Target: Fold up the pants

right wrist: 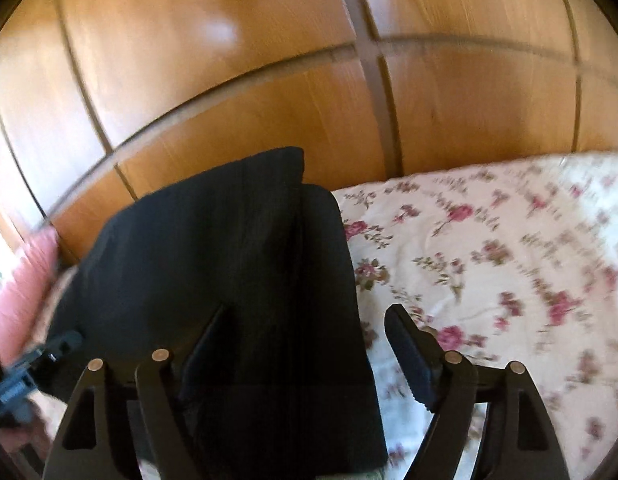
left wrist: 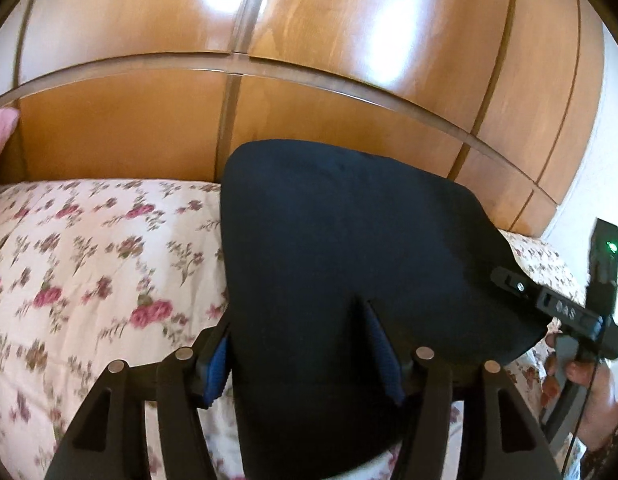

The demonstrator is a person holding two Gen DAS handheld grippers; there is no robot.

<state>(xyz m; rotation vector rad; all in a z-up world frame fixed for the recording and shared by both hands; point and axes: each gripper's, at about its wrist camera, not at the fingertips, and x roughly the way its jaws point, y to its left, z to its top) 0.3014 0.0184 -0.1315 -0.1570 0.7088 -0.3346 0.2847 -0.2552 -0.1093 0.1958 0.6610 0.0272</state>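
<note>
The dark navy pants (left wrist: 349,248) lie folded on the floral bedspread (left wrist: 89,260). In the left wrist view my left gripper (left wrist: 301,344) stands wide open with the cloth lying between and over its blue-padded fingers (left wrist: 217,372). My right gripper (left wrist: 513,280) shows at the pants' right edge. In the right wrist view the pants (right wrist: 213,280) cover the left finger of my right gripper (right wrist: 305,344), whose jaws stand wide apart; the right finger (right wrist: 409,356) is over bare bedspread. My left gripper (right wrist: 41,356) shows at the pants' lower left.
A wooden wardrobe (left wrist: 309,60) stands just behind the bed. A pink pillow (right wrist: 25,288) lies at the bed's left end, also seen in the left wrist view (left wrist: 1,128). The person's hand (left wrist: 589,380) holds the right gripper. Bedspread (right wrist: 509,272) extends to the right.
</note>
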